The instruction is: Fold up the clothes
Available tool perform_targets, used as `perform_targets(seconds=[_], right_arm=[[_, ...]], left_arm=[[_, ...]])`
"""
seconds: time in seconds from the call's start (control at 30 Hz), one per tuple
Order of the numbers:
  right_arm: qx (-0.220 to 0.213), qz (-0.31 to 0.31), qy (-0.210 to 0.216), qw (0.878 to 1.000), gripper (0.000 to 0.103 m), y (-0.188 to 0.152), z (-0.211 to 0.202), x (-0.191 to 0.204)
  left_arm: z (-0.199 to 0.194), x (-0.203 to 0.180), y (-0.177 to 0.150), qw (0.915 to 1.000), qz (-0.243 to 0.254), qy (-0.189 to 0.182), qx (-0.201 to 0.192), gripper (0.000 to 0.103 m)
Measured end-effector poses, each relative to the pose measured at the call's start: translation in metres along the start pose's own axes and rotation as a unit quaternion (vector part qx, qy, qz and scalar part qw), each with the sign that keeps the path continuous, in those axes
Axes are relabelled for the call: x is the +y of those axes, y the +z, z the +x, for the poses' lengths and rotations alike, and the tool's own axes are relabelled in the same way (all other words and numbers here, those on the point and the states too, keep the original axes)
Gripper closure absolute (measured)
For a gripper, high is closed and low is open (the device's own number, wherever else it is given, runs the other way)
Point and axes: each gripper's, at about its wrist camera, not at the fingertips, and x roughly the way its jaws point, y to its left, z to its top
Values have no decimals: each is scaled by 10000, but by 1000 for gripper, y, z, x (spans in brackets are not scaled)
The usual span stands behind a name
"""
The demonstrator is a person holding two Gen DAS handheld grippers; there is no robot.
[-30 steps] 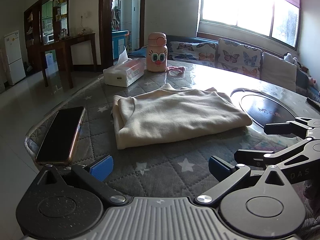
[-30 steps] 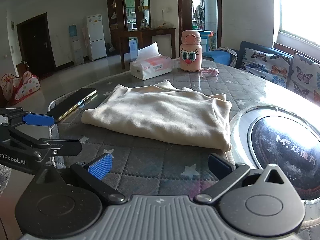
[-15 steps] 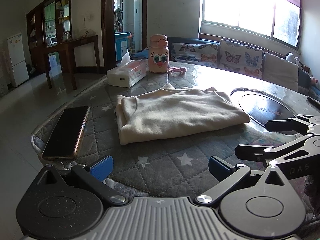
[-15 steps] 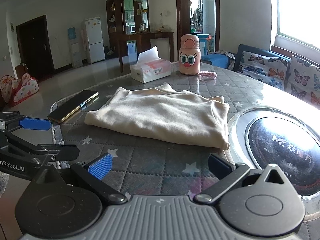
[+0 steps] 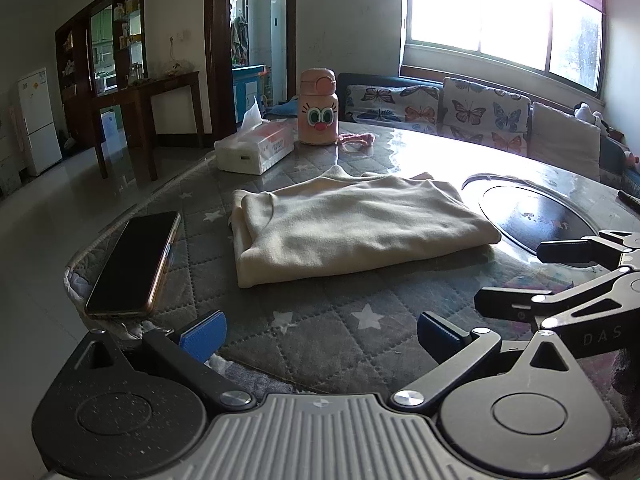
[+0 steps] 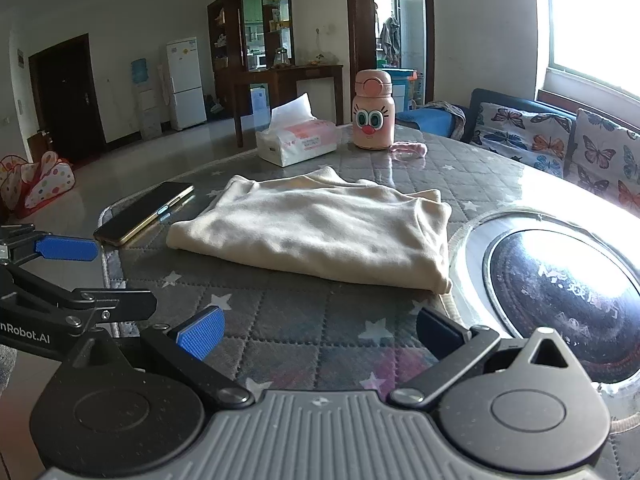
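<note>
A cream garment lies folded into a flat rectangle on the grey star-quilted table cover. My left gripper hovers open over the table's near edge, short of the garment, with nothing between its blue pads. My right gripper is likewise open and empty, held back from the garment's near fold. In the left wrist view the right gripper pokes in from the right. The right wrist view catches the left gripper at its left edge.
A black phone lies left of the garment near the table edge. Behind the garment stand a tissue box and a pink cartoon-face bottle. A round black hotplate is set into the table to the right.
Both grippers have drawn back a little from the garment and risen slightly. The garment, phone and other objects have not moved.
</note>
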Motion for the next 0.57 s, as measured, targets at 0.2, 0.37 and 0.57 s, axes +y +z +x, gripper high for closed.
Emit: perform_targets(seconds=[0.2, 0.37, 0.57], right_arm=[[83, 72, -5, 9999, 0, 0, 9, -5], [156, 94, -34, 9998, 0, 1, 18, -7], [208, 144, -56, 9997, 0, 3, 26, -10]], left_arm=[[12, -2, 2, 10000, 0, -52, 75, 0], [20, -1, 5, 9999, -8, -69, 112, 0], [29, 0, 9, 9999, -6, -68, 134, 0]])
